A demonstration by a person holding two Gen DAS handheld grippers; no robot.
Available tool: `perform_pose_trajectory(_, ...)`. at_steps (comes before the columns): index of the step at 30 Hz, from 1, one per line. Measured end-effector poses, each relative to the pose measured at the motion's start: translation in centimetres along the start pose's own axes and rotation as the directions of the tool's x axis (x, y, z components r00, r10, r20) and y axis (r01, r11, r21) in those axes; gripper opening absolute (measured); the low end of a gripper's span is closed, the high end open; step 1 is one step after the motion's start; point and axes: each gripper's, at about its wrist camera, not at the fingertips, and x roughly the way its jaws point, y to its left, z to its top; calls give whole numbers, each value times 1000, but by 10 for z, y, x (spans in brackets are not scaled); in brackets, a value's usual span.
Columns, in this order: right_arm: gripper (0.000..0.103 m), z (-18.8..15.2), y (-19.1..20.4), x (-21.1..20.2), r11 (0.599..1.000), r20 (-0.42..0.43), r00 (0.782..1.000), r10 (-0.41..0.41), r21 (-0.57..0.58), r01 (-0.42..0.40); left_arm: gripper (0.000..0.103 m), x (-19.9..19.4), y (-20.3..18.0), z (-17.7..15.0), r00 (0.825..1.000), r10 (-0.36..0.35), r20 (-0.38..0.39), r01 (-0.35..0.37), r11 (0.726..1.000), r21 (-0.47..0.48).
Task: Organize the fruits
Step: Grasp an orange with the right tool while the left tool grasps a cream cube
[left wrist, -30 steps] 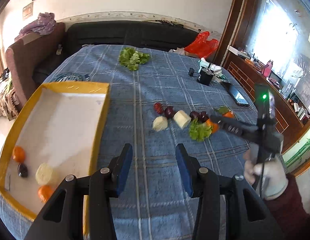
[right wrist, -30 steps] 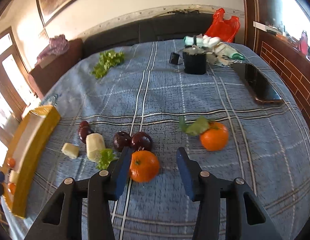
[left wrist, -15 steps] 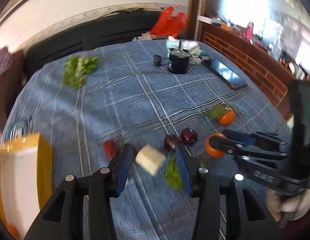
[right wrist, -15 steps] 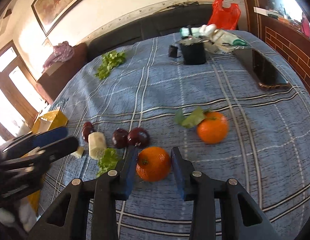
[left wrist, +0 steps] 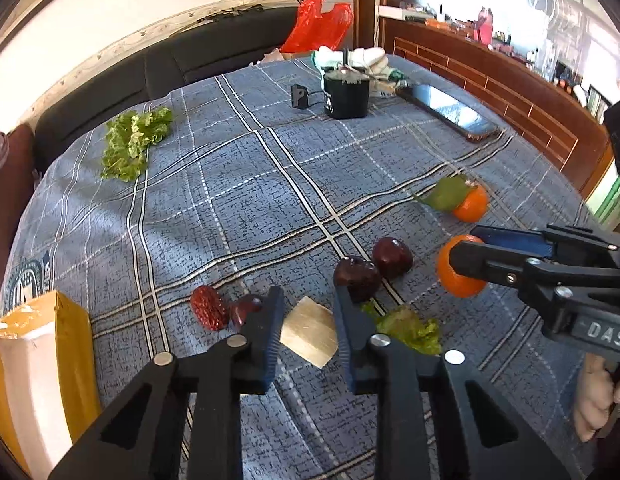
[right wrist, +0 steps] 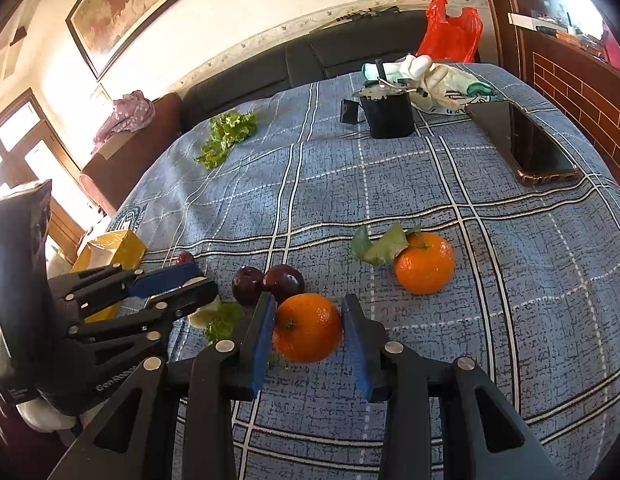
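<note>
Yellow tray contents hidden; left tongs clamp pale fruit chunk, right tongs clamp orange.

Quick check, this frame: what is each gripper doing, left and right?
Left gripper: closed on the pale fruit chunk.
Right gripper: closed on the orange without a leaf.
</note>
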Motion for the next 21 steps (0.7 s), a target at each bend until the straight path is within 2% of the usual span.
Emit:
perform_pose_trajectory(4,37,1,2,-2,1000,9,1000,8,-3,-8,21,-6,-6,-4,1000,12,12,-13,1000,21)
perform_pose_trajectory(6,37,0,3,-2,1000,6,1000,10,-3,-10,33,-1,-7,-4,999,32,2,-32,999,32)
perform_pose_trajectory(8,37,0,3,-1,1000,4,1000,9,-3,-9,39,3,-6,-4,1000,22,0,-22,999,30)
perform_pose_trajectory(9,37,0,2,-1,1000,3,1000,9,0,-9,46,4,-8,-4,1000,23,1,-23,999,40)
perform_pose_trajectory(12,37,0,1,0,1000,2,1000,8,4,-8,50,5,-15,-5,999,42,-4,-42,997,70)
perform_pose_trajectory(15,37,0,0,0,1000,1,1000,14,7,-14,50,8,-26,-9,996,94,-2,-93,987,130)
perform_pose_trajectory(16,37,0,0,0,1000,2,1000,14,6,-14,46,7,-27,-10,993,115,3,-114,983,142)
perform_pose_trajectory(17,37,0,1,0,1000,2,1000,13,7,-13,30,6,-27,-11,990,138,6,-137,980,144)
perform_pose_trajectory(21,37,0,0,-1,1000,11,1000,8,8,-8,29,-3,-15,-16,996,89,2,-89,993,82)
